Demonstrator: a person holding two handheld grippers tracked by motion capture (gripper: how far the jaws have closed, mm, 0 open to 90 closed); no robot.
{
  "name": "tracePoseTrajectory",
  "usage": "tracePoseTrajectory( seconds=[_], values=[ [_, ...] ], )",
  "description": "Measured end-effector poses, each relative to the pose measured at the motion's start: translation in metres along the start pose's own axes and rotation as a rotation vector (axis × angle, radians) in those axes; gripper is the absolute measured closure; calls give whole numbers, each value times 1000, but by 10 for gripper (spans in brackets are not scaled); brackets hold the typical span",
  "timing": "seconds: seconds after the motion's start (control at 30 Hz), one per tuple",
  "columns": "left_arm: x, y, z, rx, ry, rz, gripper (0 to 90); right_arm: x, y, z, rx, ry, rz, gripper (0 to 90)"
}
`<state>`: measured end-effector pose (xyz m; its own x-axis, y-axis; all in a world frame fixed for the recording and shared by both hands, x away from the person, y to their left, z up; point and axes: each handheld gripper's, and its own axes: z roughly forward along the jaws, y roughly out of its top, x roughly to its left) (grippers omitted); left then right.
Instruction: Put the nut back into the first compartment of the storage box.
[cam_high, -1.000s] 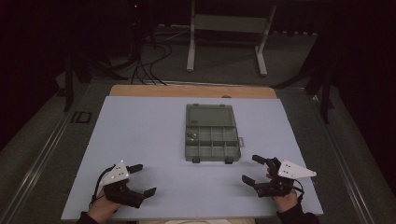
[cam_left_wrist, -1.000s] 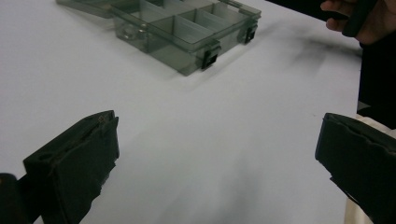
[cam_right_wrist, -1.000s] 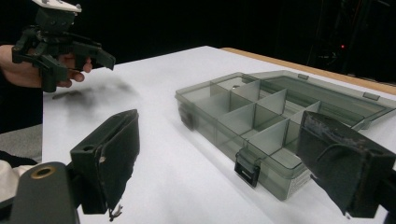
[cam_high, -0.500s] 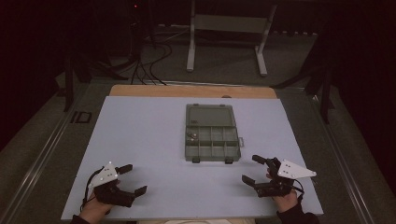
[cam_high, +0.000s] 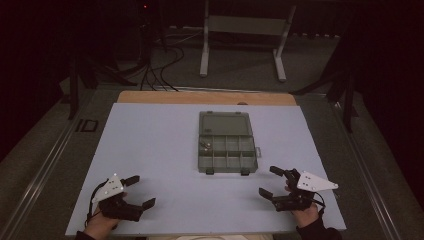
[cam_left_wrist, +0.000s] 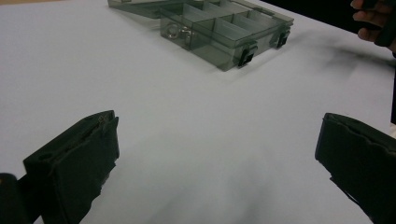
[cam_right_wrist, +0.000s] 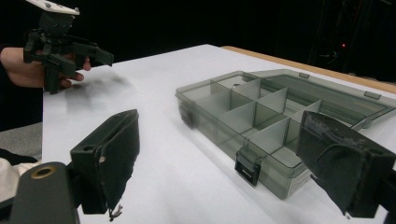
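High view: the compartment box (cam_high: 227, 149) lies open at the middle of the desk (cam_high: 150, 150), its lid folded flat away from the person. The left gripper (cam_high: 134, 192) and right gripper (cam_high: 272, 181) hover near the desk's front edge, well apart from the box, both with fingers spread and empty.

Bare table (cam_high: 150, 145) is lying open ahead of both grippers' spread fingers; the open compartment box (cam_high: 227, 150) is standing between and beyond them, blocking the middle.
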<state>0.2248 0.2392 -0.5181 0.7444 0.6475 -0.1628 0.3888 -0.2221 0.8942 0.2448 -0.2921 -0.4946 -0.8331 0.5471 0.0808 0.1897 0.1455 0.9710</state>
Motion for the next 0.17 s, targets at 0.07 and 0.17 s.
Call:
tracePoseTrajectory(
  seconds=[0.07,0.17],
  values=[
    [0,0,0,2,1,3,3,0,0,0,0,1,0,136],
    [0,0,1,4,1,1,3,0,0,0,-1,3,4,136]
  ],
)
